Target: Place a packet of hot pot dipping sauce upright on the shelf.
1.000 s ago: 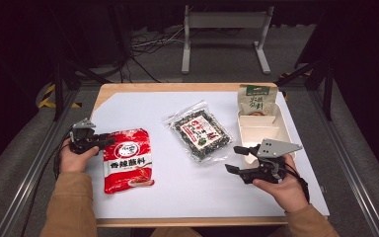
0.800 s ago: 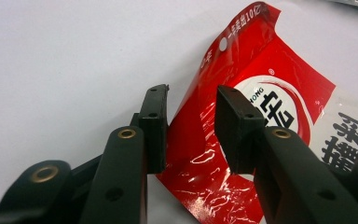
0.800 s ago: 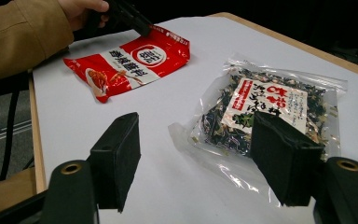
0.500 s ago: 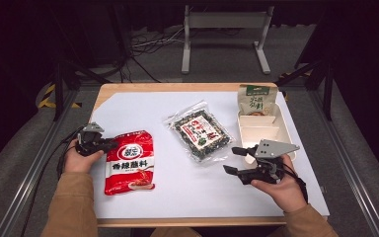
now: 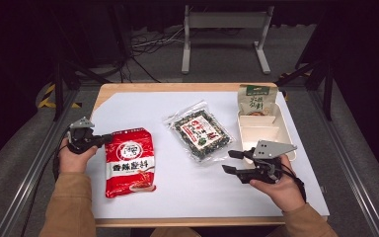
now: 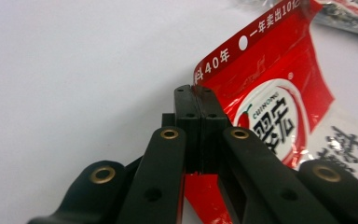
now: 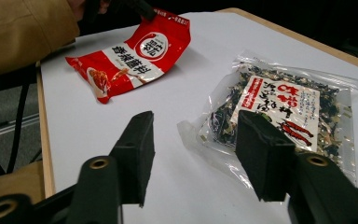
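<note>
Red sachet (image 5: 129,161), the largest packet on the white table (image 5: 143,106), is lying at your left with its long axis running from the far edge toward you, and its upper left corner is sitting clenched in your left gripper (image 5: 104,138). In the left gripper view the black jaws are meeting flat on that sealed corner (image 6: 199,88), so the bag is extending away from the claw to the right and toward you; any lift will likely be swinging the loose lower end. Your left hand (image 5: 74,155) is the nearer 1 by far. White print along the sachet's top strip is reading "40" among Chinese characters, and the round emblem is carrying the word "CHINSONG", as far as it can be read. Next in size, the clear seaweed pouch (image 5: 200,131) with a red-and-white label is lying mid-table, tilted. Your right gripper (image 5: 232,161) is hovering just right of it, jaws apart and grasping nothing, having just been closing partway. Beyond it, a cream divided tray (image 5: 279,129) is sitting under a small green packet (image 5: 255,98).
</note>
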Demonstrator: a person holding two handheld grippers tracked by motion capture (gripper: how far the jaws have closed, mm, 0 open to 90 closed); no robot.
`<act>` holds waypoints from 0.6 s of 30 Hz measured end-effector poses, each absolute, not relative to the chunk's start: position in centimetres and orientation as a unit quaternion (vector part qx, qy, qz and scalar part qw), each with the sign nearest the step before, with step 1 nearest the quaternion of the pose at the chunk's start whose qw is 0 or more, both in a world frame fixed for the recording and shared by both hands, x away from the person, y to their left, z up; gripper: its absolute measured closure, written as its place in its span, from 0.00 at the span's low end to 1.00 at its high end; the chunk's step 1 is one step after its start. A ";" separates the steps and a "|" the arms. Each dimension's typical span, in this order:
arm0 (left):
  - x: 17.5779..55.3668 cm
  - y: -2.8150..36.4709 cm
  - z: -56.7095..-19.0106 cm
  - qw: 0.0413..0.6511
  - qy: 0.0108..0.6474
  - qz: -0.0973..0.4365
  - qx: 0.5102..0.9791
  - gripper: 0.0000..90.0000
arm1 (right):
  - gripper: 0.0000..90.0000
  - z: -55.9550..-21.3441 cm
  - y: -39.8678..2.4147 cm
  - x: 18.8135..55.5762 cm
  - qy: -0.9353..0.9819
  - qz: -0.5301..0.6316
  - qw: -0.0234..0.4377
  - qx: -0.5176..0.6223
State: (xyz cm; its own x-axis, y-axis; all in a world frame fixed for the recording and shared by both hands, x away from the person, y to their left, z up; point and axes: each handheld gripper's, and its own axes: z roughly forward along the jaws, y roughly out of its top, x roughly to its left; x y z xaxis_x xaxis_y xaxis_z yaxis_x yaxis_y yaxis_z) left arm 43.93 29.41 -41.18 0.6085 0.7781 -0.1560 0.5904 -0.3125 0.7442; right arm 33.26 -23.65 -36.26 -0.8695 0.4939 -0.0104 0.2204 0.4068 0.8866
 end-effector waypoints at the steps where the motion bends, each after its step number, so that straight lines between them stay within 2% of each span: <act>1: 43.8 29.4 -40.9 0.403 0.427 0.115 0.802 1.00 | 0.56 -36.3 -23.5 33.2 0.829 0.498 0.138 0.213; 12: 41.9 28.6 -37.2 0.422 0.411 0.124 0.798 1.00 | 0.60 -36.1 -23.4 33.2 0.829 0.501 0.145 0.203; 17: 40.8 27.9 -35.2 0.432 0.395 0.138 0.799 1.00 | 0.60 -35.9 -23.5 33.2 0.824 0.507 0.145 0.206; 18: 40.2 27.7 -34.2 0.434 0.381 0.156 0.801 1.00 | 0.59 -35.8 -23.5 33.1 0.821 0.511 0.146 0.208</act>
State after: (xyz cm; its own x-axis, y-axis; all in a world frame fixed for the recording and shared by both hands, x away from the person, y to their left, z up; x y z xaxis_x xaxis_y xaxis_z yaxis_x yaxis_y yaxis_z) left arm 40.24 27.70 -34.24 0.6607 0.7462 -0.0815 0.4758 -0.3323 0.8144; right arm 33.06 -23.52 -35.79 -0.8705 0.4913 -0.0280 0.1923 0.3921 0.8996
